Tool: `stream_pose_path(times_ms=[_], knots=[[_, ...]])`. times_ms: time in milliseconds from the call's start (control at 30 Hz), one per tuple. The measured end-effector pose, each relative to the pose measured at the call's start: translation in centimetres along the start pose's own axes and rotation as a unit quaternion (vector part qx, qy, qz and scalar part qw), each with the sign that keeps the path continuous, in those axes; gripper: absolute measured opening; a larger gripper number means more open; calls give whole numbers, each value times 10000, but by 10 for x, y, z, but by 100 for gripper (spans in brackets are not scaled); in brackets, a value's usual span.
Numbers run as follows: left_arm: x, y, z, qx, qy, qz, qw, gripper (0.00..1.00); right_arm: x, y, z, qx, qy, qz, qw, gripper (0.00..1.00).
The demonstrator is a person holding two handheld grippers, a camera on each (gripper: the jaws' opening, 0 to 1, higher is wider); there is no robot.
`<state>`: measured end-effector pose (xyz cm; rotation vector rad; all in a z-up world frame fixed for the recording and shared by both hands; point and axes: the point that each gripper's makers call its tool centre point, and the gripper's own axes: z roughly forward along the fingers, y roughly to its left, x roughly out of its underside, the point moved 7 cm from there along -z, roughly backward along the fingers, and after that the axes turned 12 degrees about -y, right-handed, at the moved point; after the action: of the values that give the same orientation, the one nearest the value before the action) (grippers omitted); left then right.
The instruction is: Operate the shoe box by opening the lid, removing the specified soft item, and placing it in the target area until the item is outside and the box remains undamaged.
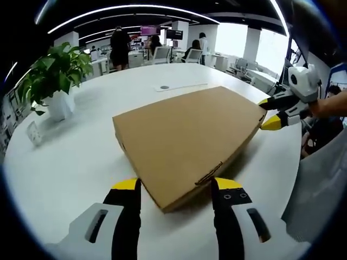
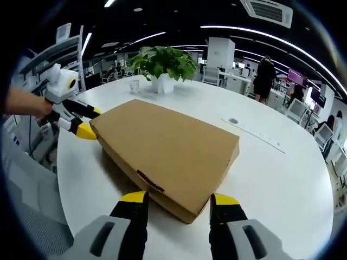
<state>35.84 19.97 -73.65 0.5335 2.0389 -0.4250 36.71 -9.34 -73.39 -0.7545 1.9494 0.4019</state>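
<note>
Cardboard shoe box [image 1: 187, 142], flat, matte brown, lid closed, lies on a smooth white round table [image 1: 81, 162]. Left gripper [image 1: 176, 187] and right gripper [image 2: 176, 201], jaws spread wide, straddle opposite box corners. Beyond the box stands a leafy potted plant [image 2: 164, 66].

Bare desk [image 1: 81, 162] lies open all around my closed box [image 1: 187, 141], with only the potted plant [image 1: 54, 81] and a small cup [image 2: 134, 85] standing well apart at the desk's far edge.
</note>
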Motion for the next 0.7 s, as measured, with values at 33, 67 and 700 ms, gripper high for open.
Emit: stream_pose_path(times_ms=[33,67,700], knots=[[0,1,-1,15,5,5,10000,53,0,1,0,-2,0,5,10000,41],[1,1,-2,26,6,13,10000,53,0,2,-1,-3,0,10,10000,41],[11,10,-22,158,63,41,9998,53,-1,32,-8,106,-149,61,9998,41]])
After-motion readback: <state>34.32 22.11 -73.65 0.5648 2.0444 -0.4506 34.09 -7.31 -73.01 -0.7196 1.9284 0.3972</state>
